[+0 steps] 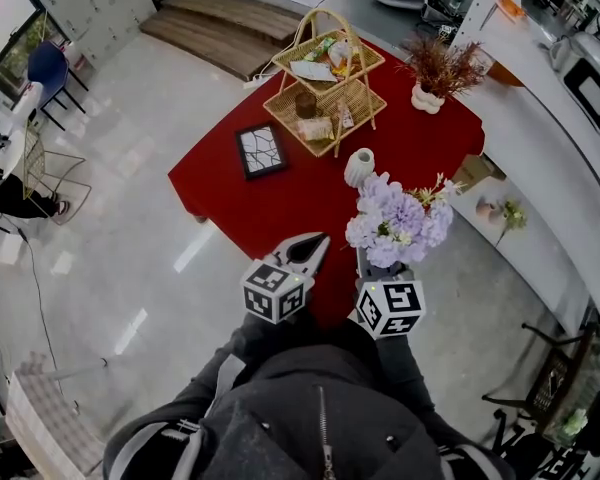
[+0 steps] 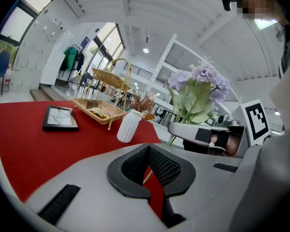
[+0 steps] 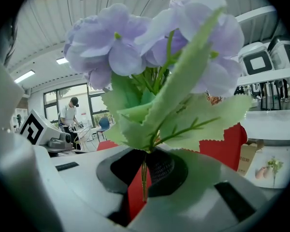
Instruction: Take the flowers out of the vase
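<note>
Flowers [image 3: 150,47] sit clamped by the stem in the right tool [image 3: 145,170], the white vase [image 1: 359,166] ahead of it on the red desk [image 1: 280,208]. Beside it the left tool [image 2: 148,153] has its jaws together, empty.

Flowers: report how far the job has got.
Done: the flowers are out of the white vase, which stands empty on the red table. In hand: the right tool is shut on their stem and holds them upright by the table's near edge. Still to do: probably only setting them down somewhere.
</note>
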Demonstrator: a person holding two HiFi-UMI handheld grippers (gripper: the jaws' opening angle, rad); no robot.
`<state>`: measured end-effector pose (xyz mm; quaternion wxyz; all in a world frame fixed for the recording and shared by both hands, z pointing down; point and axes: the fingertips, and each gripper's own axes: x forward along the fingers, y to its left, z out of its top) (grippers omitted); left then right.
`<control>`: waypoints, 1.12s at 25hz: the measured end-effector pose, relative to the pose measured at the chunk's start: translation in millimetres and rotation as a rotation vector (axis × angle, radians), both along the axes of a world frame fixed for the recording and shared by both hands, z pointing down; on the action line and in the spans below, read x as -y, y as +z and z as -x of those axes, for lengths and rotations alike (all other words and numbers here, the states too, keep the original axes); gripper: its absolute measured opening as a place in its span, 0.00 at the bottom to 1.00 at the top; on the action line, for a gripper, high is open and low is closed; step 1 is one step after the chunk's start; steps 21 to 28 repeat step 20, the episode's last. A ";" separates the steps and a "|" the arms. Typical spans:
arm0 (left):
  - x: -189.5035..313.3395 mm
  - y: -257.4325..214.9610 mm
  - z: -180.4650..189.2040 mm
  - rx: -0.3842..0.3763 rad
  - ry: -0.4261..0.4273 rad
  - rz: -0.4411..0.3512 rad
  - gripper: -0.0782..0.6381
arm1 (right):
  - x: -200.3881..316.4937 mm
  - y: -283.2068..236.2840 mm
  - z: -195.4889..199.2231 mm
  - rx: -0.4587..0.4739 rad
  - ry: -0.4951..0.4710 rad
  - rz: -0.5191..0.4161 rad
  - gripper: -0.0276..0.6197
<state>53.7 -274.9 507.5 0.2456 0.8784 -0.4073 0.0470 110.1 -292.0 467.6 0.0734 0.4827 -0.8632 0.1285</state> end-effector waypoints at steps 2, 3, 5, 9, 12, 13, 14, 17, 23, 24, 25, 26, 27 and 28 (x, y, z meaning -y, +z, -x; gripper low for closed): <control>-1.1 0.9 -0.9 0.000 0.001 0.002 0.12 | -0.3 0.8 0.6 0.001 -0.003 0.000 0.08; -1.8 1.3 -1.3 0.000 0.002 0.003 0.12 | -0.5 1.0 1.0 0.000 -0.005 -0.001 0.08; -2.4 1.9 -2.3 0.000 0.002 0.005 0.12 | -0.5 1.3 1.5 -0.001 -0.010 -0.002 0.08; -2.0 3.0 -5.1 0.002 0.005 0.007 0.12 | 0.7 2.3 -0.1 0.000 -0.011 -0.002 0.08; -1.0 3.0 -6.3 0.003 0.006 0.009 0.12 | 1.4 2.2 -1.0 0.003 -0.013 0.001 0.08; -0.5 3.3 -6.6 0.004 0.006 0.010 0.12 | 1.6 2.3 -0.9 0.005 -0.015 0.001 0.08; 0.0 3.7 -7.0 0.005 0.006 0.010 0.12 | 1.7 2.5 -0.7 0.006 -0.018 0.002 0.08; 0.0 4.4 -10.3 0.004 0.006 0.012 0.12 | 1.5 3.0 -1.2 0.005 -0.026 0.001 0.08; -1.5 4.4 -14.5 0.002 0.010 0.013 0.12 | 0.7 2.2 -2.1 0.004 -0.032 -0.003 0.08; -1.5 4.4 -14.5 0.002 0.010 0.013 0.12 | 0.7 2.2 -2.1 0.004 -0.032 -0.003 0.08; -1.5 4.4 -14.5 0.002 0.010 0.013 0.12 | 0.7 2.2 -2.1 0.004 -0.032 -0.003 0.08; -1.5 4.4 -14.5 0.002 0.010 0.013 0.12 | 0.7 2.2 -2.1 0.004 -0.032 -0.003 0.08; -1.5 4.4 -14.5 0.002 0.010 0.013 0.12 | 0.7 2.2 -2.1 0.004 -0.032 -0.003 0.08; -1.5 4.4 -14.5 0.002 0.010 0.013 0.12 | 0.7 2.2 -2.1 0.004 -0.032 -0.003 0.08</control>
